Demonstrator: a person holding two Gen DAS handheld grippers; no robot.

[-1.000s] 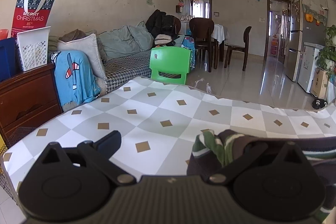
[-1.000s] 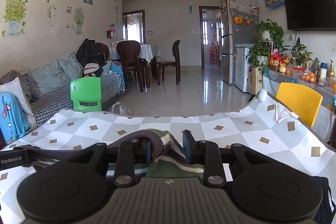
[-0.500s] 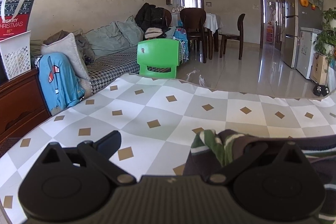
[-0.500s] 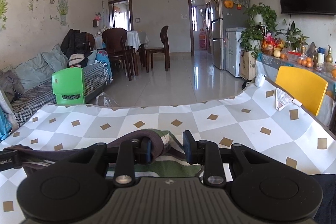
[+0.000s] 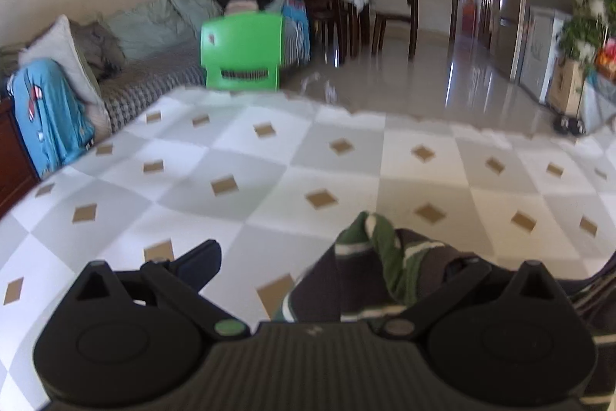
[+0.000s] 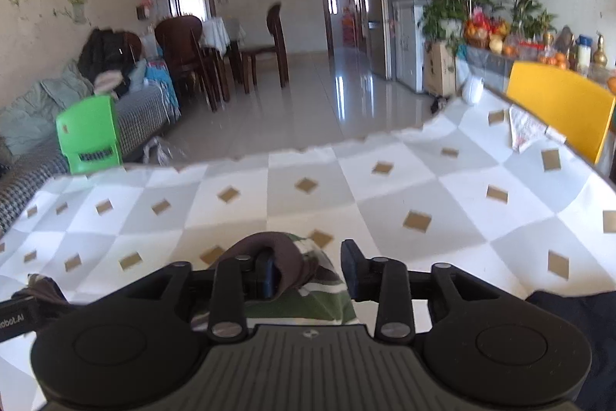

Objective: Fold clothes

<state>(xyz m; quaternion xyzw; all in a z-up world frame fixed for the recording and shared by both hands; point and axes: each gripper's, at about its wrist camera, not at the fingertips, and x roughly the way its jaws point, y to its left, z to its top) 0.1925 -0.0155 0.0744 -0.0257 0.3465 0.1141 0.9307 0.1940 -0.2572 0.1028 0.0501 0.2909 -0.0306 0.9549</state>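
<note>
- One striped garment (image 5: 369, 268), green, brown, white, soft and bunched on the checked tablecloth (image 5: 269, 164).
- Left gripper (image 5: 331, 264): fingers apart, cloth draped over one.
- Right gripper (image 6: 308, 264): fingers apart around a fold.

Striped garment (image 5: 369, 268) (image 6: 304, 280), dark brown with green and white bands, bunched in soft folds at the near edge of the checked tablecloth (image 5: 269, 172), one fold raised.

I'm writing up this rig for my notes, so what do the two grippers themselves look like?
Both look alike: each hand-held gripper, left and right, has a matte black ribbed body, two round black discs, angled link bars with silver pivot pins and black fingers. No cables or sleeves show.
</note>
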